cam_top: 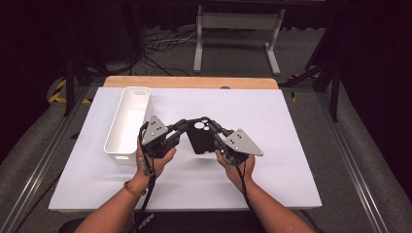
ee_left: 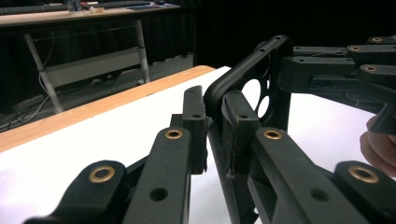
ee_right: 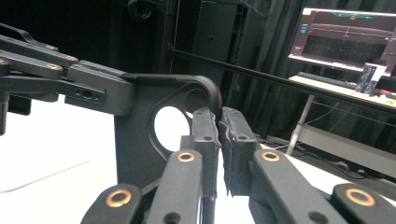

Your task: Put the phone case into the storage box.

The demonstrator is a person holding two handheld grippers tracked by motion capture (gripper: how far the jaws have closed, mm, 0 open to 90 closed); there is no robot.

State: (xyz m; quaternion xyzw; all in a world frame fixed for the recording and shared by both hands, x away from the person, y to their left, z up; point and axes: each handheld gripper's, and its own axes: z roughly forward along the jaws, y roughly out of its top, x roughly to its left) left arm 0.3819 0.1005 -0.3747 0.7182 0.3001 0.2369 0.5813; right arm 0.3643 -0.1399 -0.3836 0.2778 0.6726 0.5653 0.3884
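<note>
A black phone case [cam_top: 200, 140] with round camera cut-outs is held between both grippers, just above the middle of the white table [cam_top: 272, 170]. My left gripper [cam_top: 190, 122] comes in from the left and is shut on the case's top corner. In the left gripper view its jaws [ee_left: 212, 105] pinch the case's rim [ee_left: 243, 70]. My right gripper [cam_top: 212, 127] reaches in from the right, shut on the opposite top corner. In the right gripper view its jaws [ee_right: 218, 116] clamp the rim beside the round cut-out of the case [ee_right: 135, 140]. A hand holds each gripper.
A long white bin [cam_top: 127, 121] stands on the table's left side, close to the left hand. A wooden strip [cam_top: 189, 81] runs along the table's far edge. Beyond it are a table frame and cables on the floor. A lit monitor [ee_right: 348, 37] stands on a desk off to the side.
</note>
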